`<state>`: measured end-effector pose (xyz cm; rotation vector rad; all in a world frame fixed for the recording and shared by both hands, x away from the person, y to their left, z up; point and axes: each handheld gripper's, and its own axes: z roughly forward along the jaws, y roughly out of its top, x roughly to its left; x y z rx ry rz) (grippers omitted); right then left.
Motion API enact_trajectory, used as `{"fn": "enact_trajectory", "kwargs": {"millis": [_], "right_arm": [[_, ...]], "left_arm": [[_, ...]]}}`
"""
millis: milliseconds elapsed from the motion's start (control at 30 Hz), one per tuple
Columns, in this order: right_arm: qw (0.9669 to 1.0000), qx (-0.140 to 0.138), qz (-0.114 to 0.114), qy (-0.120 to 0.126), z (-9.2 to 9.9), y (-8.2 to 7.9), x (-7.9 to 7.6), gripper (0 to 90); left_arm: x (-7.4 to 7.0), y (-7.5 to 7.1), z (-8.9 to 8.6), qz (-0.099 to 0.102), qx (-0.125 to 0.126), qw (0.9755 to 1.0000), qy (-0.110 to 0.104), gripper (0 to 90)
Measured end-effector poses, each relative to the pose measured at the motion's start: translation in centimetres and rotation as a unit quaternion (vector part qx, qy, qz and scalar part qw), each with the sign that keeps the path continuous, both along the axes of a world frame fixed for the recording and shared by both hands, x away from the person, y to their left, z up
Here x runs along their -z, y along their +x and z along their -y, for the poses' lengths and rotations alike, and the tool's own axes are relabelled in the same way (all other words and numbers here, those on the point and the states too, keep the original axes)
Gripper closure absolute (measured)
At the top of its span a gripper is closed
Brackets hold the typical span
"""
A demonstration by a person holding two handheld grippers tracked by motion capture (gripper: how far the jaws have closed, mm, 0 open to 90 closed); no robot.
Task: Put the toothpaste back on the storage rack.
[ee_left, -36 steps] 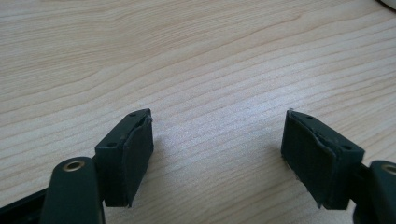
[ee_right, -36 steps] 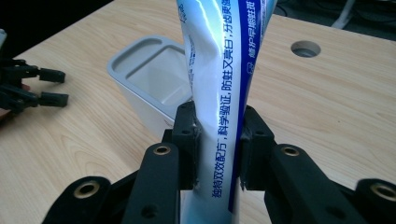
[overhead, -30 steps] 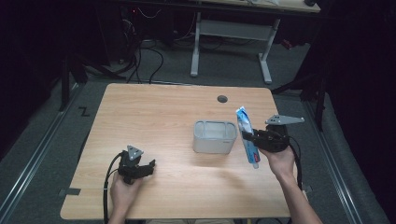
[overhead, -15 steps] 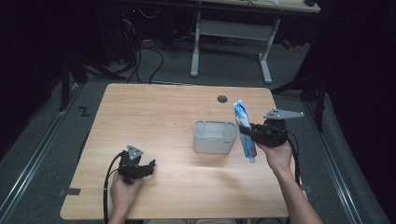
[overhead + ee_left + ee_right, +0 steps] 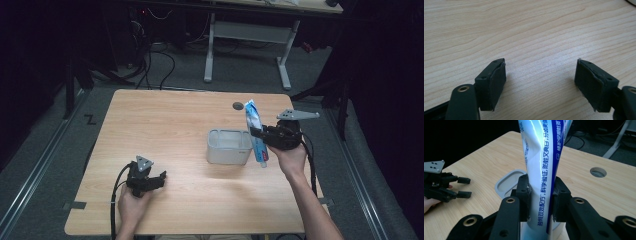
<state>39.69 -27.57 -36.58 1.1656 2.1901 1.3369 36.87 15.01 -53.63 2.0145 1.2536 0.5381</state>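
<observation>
**Inspector:** Jaws of the right gripper are clamped on the toothpaste tube, pads pressing its flattened body from both sides; the tube stands nearly upright, just beside the right wall of the grey tub, its lower end hanging past the tub's rim level

**Assistant:** And the left gripper?

**Inspector:** Jaws spread wide with nothing between them, resting low on the tabletop, well apart from the tub on its left-hand near side

**Assistant:** Advice for the step in hand?

**Inspector:** My judgement: the tube is bound for the tub. Carry it over the rim with its lower end lifted clear, bring it over the tub's middle, lower it, and release only once the end is inside. The grip sits mid-body on soft packaging, so swing slowly to avoid slippage
</observation>
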Motion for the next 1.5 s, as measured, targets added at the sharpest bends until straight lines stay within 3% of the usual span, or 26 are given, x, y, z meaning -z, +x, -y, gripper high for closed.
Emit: {"fn": "enact_trajectory", "kwargs": {"millis": [500,1500], "right_arm": [[0.9997,-0.008,0.007,0.021,-1.4,1.6,-0.4,72.1],[0.9998,-0.007,0.019,0.007,-4.8,4.3,-1.4,72.0]], "left_arm": [[0.0,0.0,0.0,0.000,0.000,1.0000,-0.001,25.5],[0.0,0.0,0.0,0.000,0.000,1.0000,-0.001,25.5]]}}
